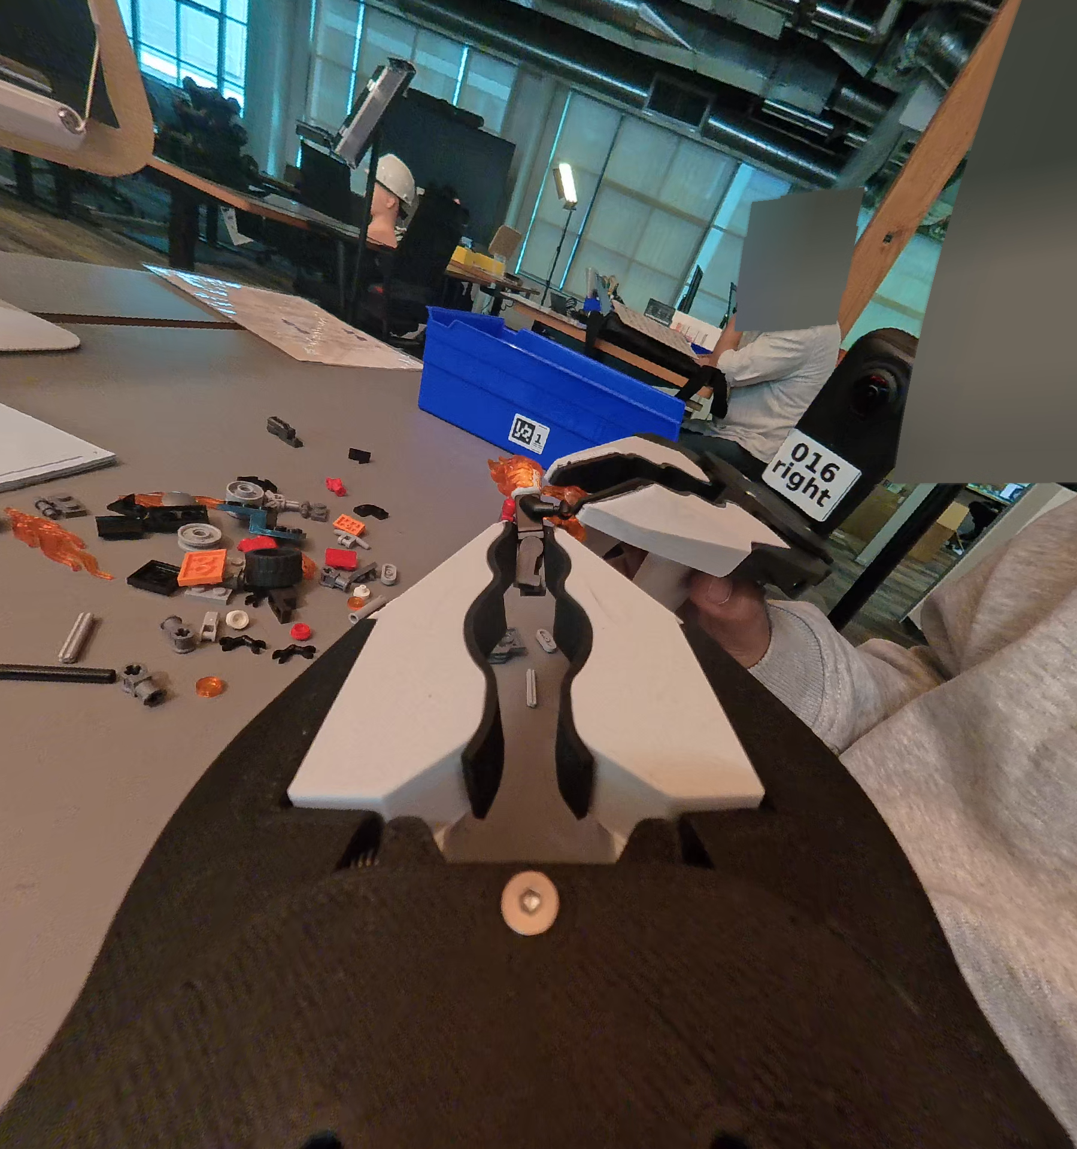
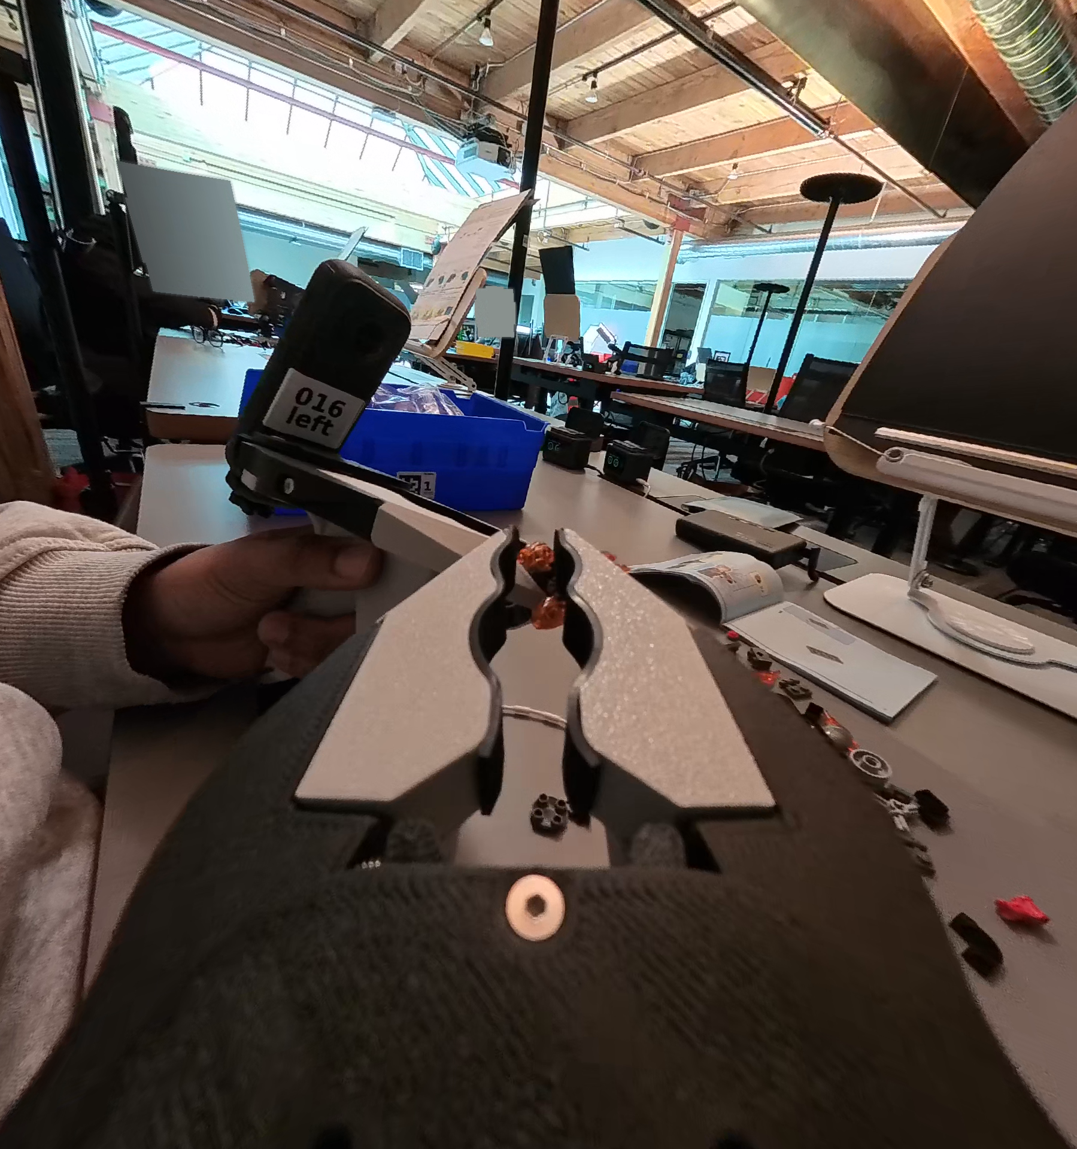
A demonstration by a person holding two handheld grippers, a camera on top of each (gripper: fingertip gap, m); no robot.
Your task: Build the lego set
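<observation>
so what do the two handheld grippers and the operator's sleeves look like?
Both the left gripper and right gripper have white angular fingers with wavy black inner pads, on textured black bases with a central screw. Each carries a black camera bearing a white label. The sleeves are light grey knit.

Grey minifigure (image 1: 529, 553) with orange flames, white-and-black left gripper (image 1: 526, 528), blue bin (image 1: 523, 379)

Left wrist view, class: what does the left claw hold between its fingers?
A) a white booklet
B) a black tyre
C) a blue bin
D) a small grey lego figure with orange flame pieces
D: the lego figure stands pinched at the tips of the left claw, while the black tyre lies on the table.
</observation>
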